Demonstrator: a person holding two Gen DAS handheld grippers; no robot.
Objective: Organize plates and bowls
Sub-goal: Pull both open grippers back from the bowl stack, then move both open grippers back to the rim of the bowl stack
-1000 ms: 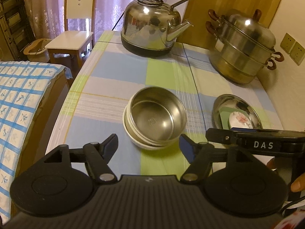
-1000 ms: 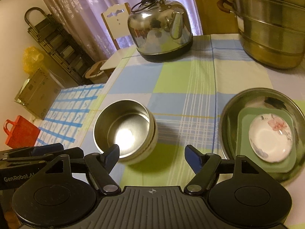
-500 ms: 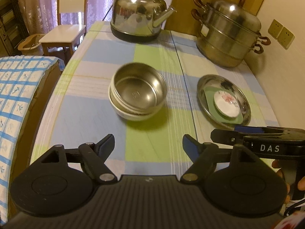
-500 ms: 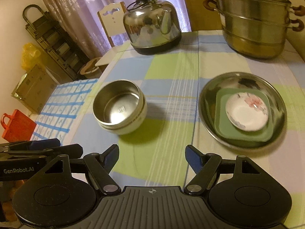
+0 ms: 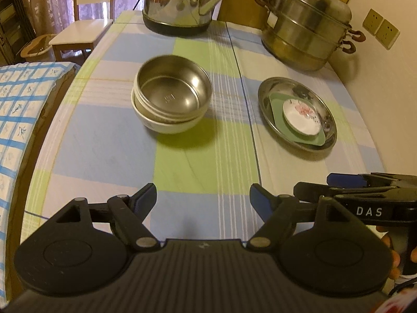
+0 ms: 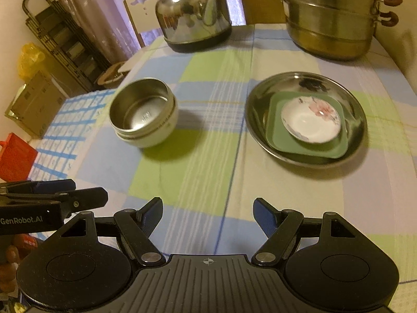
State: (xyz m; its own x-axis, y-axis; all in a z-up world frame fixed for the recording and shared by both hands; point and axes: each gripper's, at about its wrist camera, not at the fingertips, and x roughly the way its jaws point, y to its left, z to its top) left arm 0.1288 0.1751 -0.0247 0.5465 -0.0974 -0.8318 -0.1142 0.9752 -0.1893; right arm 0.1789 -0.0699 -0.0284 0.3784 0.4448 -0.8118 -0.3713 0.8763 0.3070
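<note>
On checked blue-green tablecloth, centre-left: round steel bowl seen nested in white ceramic bowl. Right of it, well apart: round steel plate w/ square green plate stacked inside, small white floral dish on top. Far end: steel kettle, tiered steel steamer pot. Left gripper jaws spread, just been opening, nothing between. Right gripper spread too, empty, held at near edge.

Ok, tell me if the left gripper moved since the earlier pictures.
Yes. The left gripper pulled back toward the table's near edge: the stacked bowls, once right at its fingertips, now sit well ahead.
</note>
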